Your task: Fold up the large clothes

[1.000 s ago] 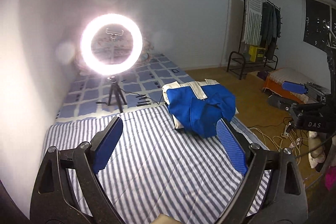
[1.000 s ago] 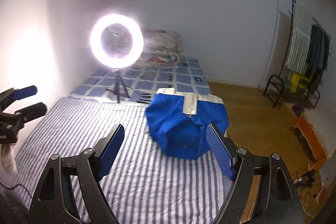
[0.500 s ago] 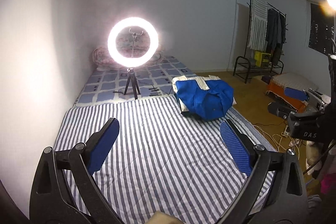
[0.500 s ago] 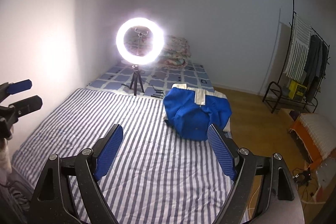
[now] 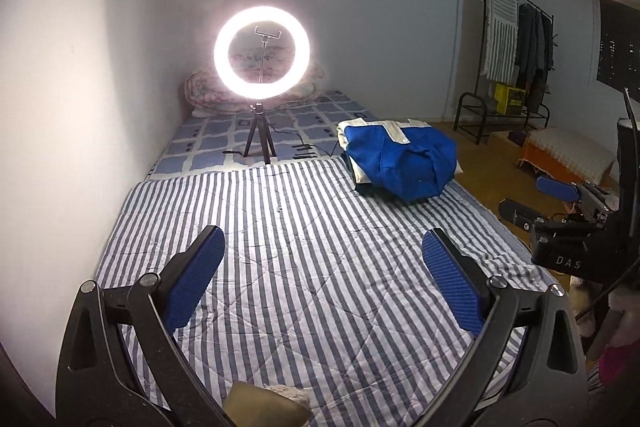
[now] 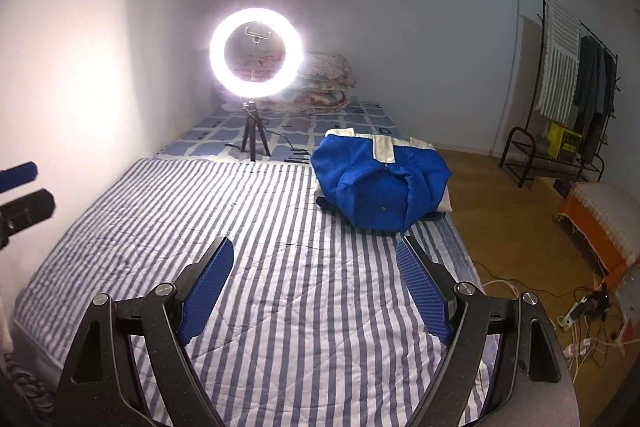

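Garment: we see the bundled blue-and-white jacket (image 6: 382, 183) lying on the striped bedspread (image 6: 256, 227), well beyond our tongs.
Left gripper (image 5: 324, 283): jaws opening, nothing between.
Right gripper (image 6: 314, 287): spread wide, empty.

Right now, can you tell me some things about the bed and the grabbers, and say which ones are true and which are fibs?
1. The blue clothes lie on the striped blanket. True.
2. The right gripper is squeezing the blue clothes. False: nothing is between its fingers, and the clothes lie farther up the bed.
3. The ring light is switched on. True.
4. The ring light stands on the floor. False: its little tripod stands on the bed.
5. The left gripper holds a sock. False: it is empty and its jaws are opening.
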### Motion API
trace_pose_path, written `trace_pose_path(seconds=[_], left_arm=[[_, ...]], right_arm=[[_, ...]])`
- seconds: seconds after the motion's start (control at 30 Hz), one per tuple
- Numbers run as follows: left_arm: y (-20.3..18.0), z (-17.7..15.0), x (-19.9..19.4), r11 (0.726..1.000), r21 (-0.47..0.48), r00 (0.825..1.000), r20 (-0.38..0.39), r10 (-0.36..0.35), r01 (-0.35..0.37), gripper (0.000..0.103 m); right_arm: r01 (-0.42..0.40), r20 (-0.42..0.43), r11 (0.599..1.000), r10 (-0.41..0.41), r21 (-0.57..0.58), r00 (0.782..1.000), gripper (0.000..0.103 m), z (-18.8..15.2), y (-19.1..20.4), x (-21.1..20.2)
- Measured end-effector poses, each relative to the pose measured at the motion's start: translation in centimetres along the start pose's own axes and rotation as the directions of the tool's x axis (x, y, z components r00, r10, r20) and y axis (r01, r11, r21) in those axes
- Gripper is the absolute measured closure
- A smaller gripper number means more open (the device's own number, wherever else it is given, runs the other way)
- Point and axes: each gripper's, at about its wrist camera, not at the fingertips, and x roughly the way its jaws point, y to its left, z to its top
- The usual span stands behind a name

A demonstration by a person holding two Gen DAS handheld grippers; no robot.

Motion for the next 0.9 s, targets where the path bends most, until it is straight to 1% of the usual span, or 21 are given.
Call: trace_pose_path(seconds=[0.13,0.4,0.63,0.9], left_arm=[[0.2,-0.6,0.2,1.0,-0.001,1.0,0.014,0.028,-0.028,0.0],[0.9,-1.7,1.2,0.998,-0.009,0.998,-0.026,0.059,-0.059,0.0],[1.4,-2.0,1.5,0.998,-0.012,0.997,-0.039,0.067,-0.068,0.0],[1.4,-2.1,1.7,0.998,-0.01,0.997,-0.046,0.068,-0.068,0.0]], right_arm=[[0.016,-0.004,0.999,-0.016,-0.04,1.0,0.019,-0.8,0.7,0.6],[0.011,-0.02,0.998,-0.012,-0.064,1.0,0.019,-1.7,1.5,1.3],[-0.002,-0.032,0.999,0.001,-0.033,1.0,0.019,-1.8,0.8,1.7],[0.006,-0.053,1.0,-0.006,-0.002,0.999,0.019,-2.1,0.0,2.3]])
